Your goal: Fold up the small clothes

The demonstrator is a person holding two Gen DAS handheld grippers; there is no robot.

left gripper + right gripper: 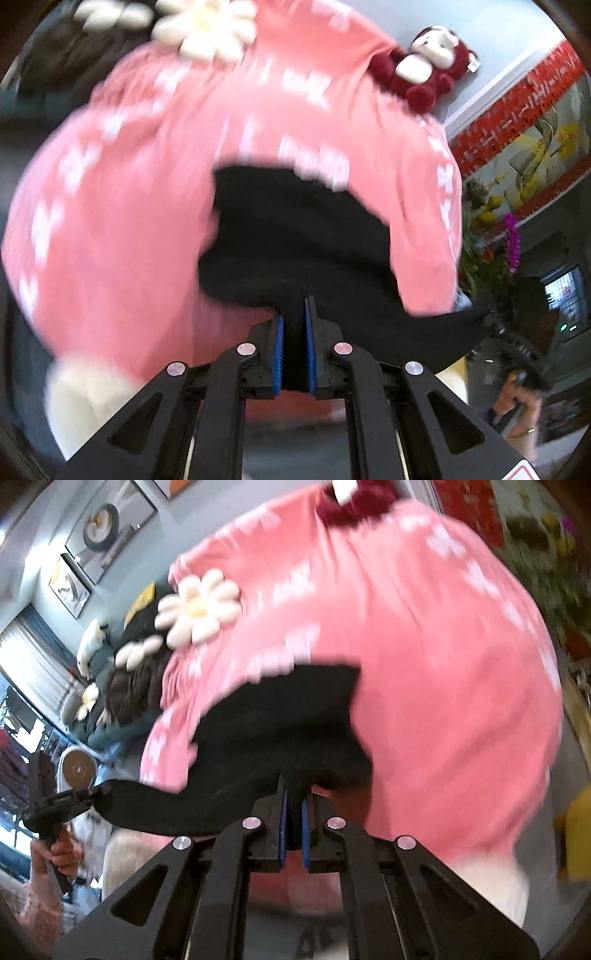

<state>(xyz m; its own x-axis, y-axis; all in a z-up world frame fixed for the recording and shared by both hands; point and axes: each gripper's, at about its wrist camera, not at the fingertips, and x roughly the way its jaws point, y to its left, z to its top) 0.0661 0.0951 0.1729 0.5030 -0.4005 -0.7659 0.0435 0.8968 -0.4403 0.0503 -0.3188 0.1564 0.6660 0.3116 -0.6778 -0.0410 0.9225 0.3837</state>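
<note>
Gripping a black garment (295, 236) between blue pads, the left gripper (294, 314) points downward, jaws nearly together with a fold of dark knit pinched between them. The right gripper (294, 797) does the same on the opposite edge of the cloth, jaws narrowed onto a bunched strip of it. Each camera shows the other gripper off to the side, held in a hand (55, 853). The garment hangs stretched between the two tools, raised above a pink bedspread (110, 221) with a white pattern; its fabric is plain black, its outline blurred. A daisy-shaped cushion (197, 607) and a maroon plush toy (428, 66) lie on the spread behind.
</note>
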